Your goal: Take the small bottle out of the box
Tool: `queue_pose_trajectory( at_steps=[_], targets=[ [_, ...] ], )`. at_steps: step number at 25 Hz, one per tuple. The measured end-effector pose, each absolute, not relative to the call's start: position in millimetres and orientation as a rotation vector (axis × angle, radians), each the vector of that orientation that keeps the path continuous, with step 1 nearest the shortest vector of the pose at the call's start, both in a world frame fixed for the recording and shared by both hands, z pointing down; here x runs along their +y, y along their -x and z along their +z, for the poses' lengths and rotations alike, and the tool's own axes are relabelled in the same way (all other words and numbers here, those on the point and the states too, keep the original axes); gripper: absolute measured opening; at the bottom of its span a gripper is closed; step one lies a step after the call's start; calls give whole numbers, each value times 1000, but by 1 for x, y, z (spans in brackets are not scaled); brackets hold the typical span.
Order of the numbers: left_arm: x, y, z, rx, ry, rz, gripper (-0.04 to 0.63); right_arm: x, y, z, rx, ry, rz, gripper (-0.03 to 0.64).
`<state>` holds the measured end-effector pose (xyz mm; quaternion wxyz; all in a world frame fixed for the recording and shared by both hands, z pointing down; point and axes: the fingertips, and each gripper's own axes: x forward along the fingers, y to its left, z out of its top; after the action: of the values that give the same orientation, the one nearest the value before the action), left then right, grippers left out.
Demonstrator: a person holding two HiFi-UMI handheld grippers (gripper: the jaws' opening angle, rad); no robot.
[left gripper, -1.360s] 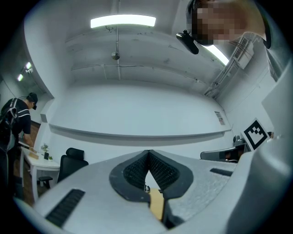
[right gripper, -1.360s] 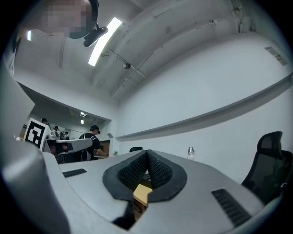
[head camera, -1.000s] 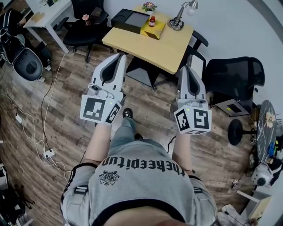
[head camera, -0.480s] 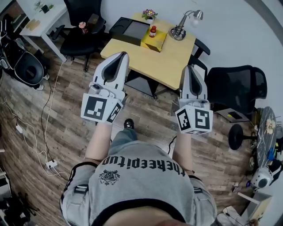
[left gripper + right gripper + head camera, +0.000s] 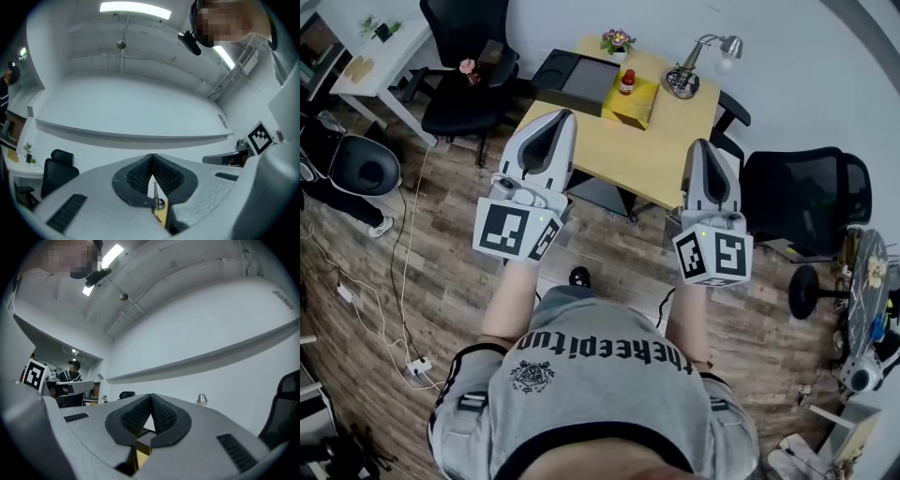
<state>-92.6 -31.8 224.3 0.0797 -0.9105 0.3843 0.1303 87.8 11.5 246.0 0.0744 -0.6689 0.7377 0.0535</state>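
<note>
Left gripper (image 5: 556,119), right gripper (image 5: 706,147): closed, above plank floor (image 5: 441,267), near yellow table (image 5: 649,150)

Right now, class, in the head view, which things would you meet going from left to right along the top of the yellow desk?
Black tray → small bottle → desk lamp.

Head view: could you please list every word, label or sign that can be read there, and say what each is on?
"thekeepitup": on the grey sweatshirt, upside down as seen here.
Lettering in the crest below it: too small to read.
Label on the small bottle: too small to read.
Cubes on the left hand-held gripper and right hand-held gripper: square black-and-white markers, no words.
</note>
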Motion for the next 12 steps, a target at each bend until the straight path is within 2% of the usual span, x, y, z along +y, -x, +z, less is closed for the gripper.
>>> queue_pose_trajectory(
  at_steps=[12],
  targets=[
    [-93, 102, 233, 1104, 2743, 380, 3, -40, -73, 260, 2186, 2051, 145, 2]
  ],
)
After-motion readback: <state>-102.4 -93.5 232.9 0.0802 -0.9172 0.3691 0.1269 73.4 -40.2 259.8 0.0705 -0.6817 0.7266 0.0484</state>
